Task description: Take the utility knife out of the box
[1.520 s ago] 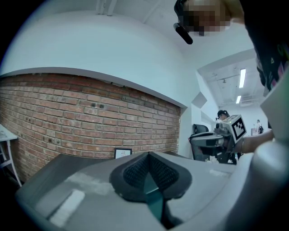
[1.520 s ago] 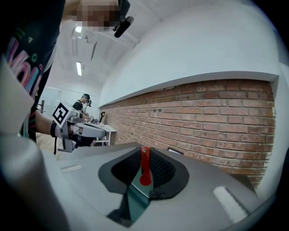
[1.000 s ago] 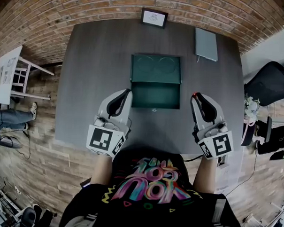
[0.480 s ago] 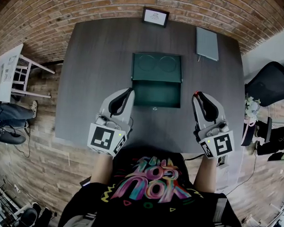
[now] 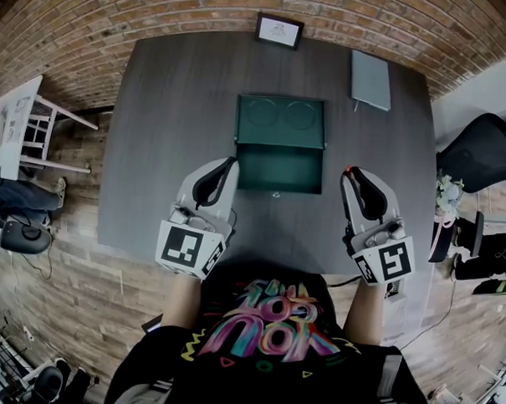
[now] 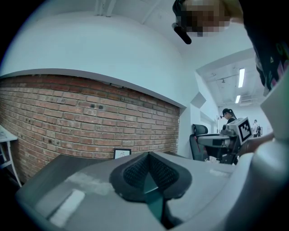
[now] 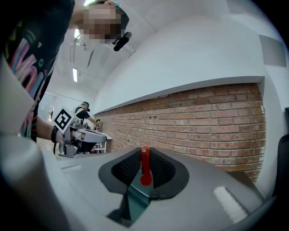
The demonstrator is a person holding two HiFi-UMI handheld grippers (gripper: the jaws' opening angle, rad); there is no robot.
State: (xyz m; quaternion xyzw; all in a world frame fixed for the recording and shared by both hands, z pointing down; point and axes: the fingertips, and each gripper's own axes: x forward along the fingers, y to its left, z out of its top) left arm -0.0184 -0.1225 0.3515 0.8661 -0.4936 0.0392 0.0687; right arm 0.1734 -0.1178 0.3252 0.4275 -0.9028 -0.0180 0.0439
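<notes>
In the head view, a dark desk [image 5: 155,134] carries an open green box [image 5: 279,169] at its middle. The lid [image 5: 280,121] is laid back flat toward the far edge. A small picture frame [image 5: 278,30] stands at the far edge, and a flat grey slab [image 5: 370,79] lies near the far right corner. The left gripper [image 5: 232,163] hovers with its tip just beside the left wall of the box. The right gripper [image 5: 349,172] hovers near the near right corner of the box, a little apart from it. A red speck at the right gripper's tip is the utility knife [image 5: 348,169], outside the box and clear of the desk top.

In the left gripper view, the two black ribbed pads [image 6: 135,169] meet at their tips, clenched on nothing. A strip of the box's green shows through the slit below them. Past the tips, the picture frame stands before a brick wall [image 6: 90,117], and the right gripper shows at the right of the view with its marker cube.

In the right gripper view, the jaws are clamped on the red utility knife. It stands upright between the pads, its top reaching just past their tips and its rounded lower end between them. The green of the box shows below. The left gripper shows at the left of the view.
</notes>
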